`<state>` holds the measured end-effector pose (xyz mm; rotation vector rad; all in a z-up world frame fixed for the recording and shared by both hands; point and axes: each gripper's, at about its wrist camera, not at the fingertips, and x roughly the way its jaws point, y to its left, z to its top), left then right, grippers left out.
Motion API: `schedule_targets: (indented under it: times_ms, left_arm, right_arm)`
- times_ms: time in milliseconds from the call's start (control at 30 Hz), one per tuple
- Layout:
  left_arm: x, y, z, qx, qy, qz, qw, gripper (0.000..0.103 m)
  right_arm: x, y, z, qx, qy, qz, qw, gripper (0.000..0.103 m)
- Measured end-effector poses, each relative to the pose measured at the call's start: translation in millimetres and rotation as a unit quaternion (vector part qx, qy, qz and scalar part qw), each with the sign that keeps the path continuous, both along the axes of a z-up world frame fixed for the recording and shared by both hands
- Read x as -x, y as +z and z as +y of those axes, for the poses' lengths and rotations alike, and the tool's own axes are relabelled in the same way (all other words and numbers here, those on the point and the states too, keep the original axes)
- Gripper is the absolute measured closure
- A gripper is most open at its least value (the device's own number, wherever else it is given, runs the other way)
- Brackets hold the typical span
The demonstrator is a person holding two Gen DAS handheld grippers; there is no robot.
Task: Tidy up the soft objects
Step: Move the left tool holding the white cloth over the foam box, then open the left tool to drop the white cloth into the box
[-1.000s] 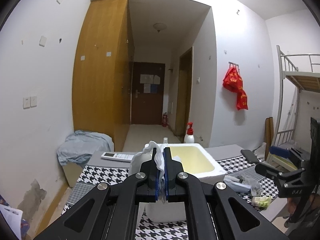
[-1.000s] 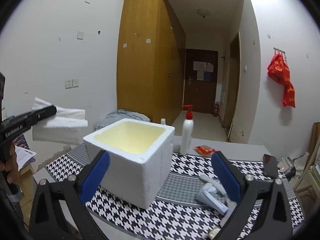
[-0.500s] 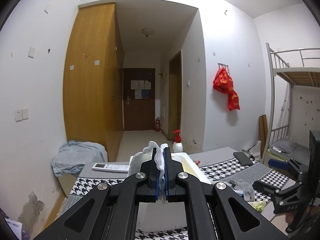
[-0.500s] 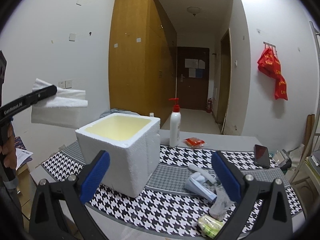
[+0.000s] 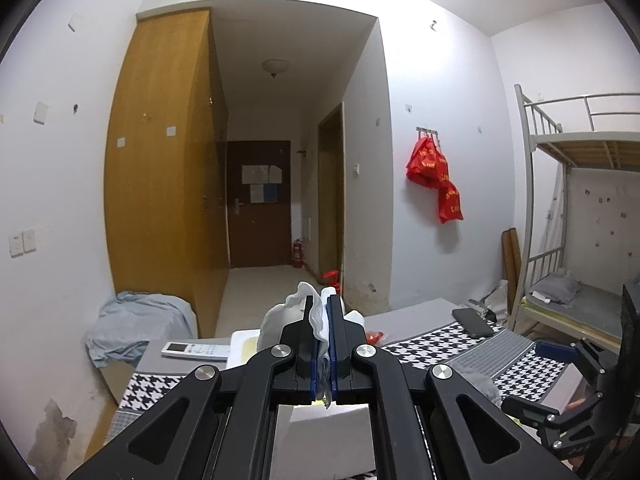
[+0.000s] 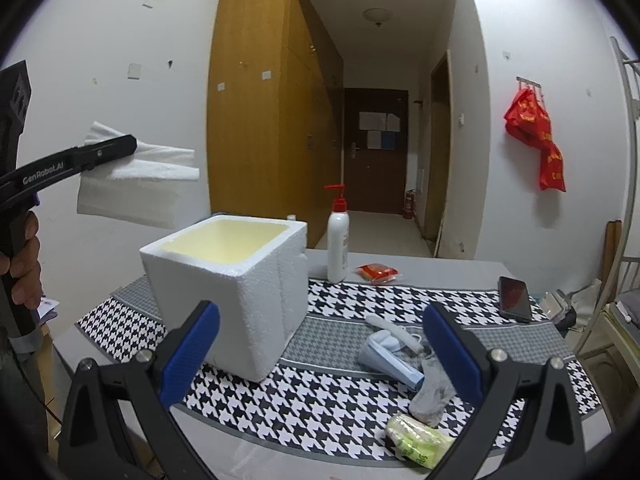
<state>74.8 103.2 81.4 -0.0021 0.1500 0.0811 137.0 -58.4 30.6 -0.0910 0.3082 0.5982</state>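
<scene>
My left gripper [image 5: 324, 312] is shut on a white folded tissue [image 5: 298, 304]. The right wrist view shows that left gripper [image 6: 130, 145] from the side, holding the tissue [image 6: 132, 192] in the air, up and to the left of the white foam box [image 6: 228, 296]. The box has a pale yellow inside and stands on the houndstooth mat [image 6: 340, 400]. My right gripper [image 6: 320, 344] is open and holds nothing, low over the mat. Ahead of it lie a grey sock [image 6: 434, 388], a blue-and-white pouch [image 6: 386, 354], a white roll [image 6: 394, 330] and a green packet [image 6: 420, 438].
A pump bottle [image 6: 338, 240], a red snack packet [image 6: 376, 272] and a black phone [image 6: 514, 294] sit at the table's far side. A remote control [image 5: 196, 350] lies at the left end. A bunk bed [image 5: 580, 216] stands to the right. A hand [image 6: 24, 268] holds the left gripper's handle.
The left gripper has risen a little and swung right with the tissue. The right gripper has sunk slightly, bringing the sock and the green packet into view.
</scene>
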Motion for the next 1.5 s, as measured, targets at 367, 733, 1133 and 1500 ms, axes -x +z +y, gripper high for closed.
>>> schedule_targets:
  times_ms: [367,733,1133,1500]
  left_arm:
    - [-32.7,-9.1,6.1,0.005,-0.011,0.021,0.9997,0.099]
    - [-55.2,-18.2,11.0,0.011,-0.013,0.046,0.9988,0.099]
    - [-81.9,-28.3,11.4,0.012,-0.002,0.085,0.9963,0.099]
    - [-97.7,-38.3,19.3,0.026,0.024,0.109,0.9934,0.048]
  right_arm:
    - [-15.0,-8.6,-5.6,0.002,-0.021,0.012,1.000,0.001]
    - [-28.4,-17.9,-8.3,0.006,-0.036,0.024,0.999,0.001]
    - [-39.9,-24.5,-7.6,0.010,-0.039,0.036,0.999,0.001]
    - [-50.4,-30.5,-6.2,0.015,-0.045,0.047,0.998,0.001]
